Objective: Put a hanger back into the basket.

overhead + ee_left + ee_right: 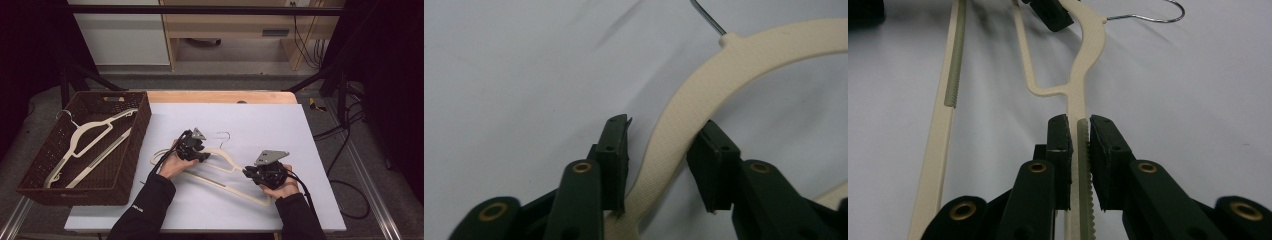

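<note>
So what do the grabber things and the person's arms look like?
Both grippers, left and right, are black with two blocky jaws and brass-ringed pivot holes. Each has a grey three-cornered plate on top and a black cable trailing back. The person wears dark sleeves; the left has small white lettering.

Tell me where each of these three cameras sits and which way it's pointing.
High view: above the person's side, facing forward and down on the table; both forearms, left tongs and right tongs show.
Left gripper view: rides the left tongs, looking along black jaws that straddle the cream hanger.
Right gripper view: rides the right tongs, jaws clamped on the hanger's arm.
Shared: all three show the same hanger with its metal hook.
</note>
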### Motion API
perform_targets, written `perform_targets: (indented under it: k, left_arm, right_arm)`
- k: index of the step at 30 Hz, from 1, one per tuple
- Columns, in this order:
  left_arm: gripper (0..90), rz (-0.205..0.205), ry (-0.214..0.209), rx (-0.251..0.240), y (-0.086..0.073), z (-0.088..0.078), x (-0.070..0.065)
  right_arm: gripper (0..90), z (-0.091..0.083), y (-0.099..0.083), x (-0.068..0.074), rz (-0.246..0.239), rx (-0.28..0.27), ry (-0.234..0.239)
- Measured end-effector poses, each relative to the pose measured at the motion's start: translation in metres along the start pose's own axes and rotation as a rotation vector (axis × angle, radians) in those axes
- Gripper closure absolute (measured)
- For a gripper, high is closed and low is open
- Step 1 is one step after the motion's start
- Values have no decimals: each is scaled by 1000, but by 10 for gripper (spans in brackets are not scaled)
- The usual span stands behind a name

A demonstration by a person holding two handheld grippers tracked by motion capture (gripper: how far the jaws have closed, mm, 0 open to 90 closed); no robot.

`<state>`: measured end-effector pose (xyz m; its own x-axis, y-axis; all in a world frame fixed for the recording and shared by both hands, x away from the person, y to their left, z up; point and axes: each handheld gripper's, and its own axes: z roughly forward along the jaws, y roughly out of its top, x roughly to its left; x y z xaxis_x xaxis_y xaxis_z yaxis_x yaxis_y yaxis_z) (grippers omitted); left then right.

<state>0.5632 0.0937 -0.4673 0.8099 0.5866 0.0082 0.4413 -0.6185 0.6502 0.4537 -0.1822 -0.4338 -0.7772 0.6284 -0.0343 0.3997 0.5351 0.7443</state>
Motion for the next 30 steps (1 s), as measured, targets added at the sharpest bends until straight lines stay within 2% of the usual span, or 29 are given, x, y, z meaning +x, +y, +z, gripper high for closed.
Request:
perform_targets:
  k: [2,7,8,10,12,16,18,19,24,26,30]
  left_arm:
    - [624,12,-4,8,0,0,-1]
    - [659,80,14,29,1,-6,-3]
    - [667,94,23,31,1,-9,-4]
    - [677,110,31,22,1,-14,-7]
    - [682,127,39,10,2,-19,-8]
    - [700,164,47,0,3,-30,-15]
    - [720,182,42,-3,0,-32,-18]
    - [729,191,45,-5,-2,-34,-20]
    - [747,203,69,-19,-12,-40,-27]
    - [749,200,73,-31,-16,-43,-29]
    - [751,206,88,-30,-18,-49,-33]
  right_arm:
    - [799,-1,0,-1,-12,3,6]
    - [799,-1,-1,-1,-12,3,7]
    - [799,-1,-1,-1,2,7,5]
    - [799,1,-2,-2,3,12,14]
    - [801,3,-3,-2,23,18,9]
    - [804,7,-6,-5,31,27,0]
    - [803,6,-8,-7,36,11,4]
    - [801,6,-8,-8,54,12,1]
    - [783,7,-11,-12,72,-5,14]
    - [715,7,-10,-12,75,-18,22]
    - [527,8,1,-12,113,-113,16]
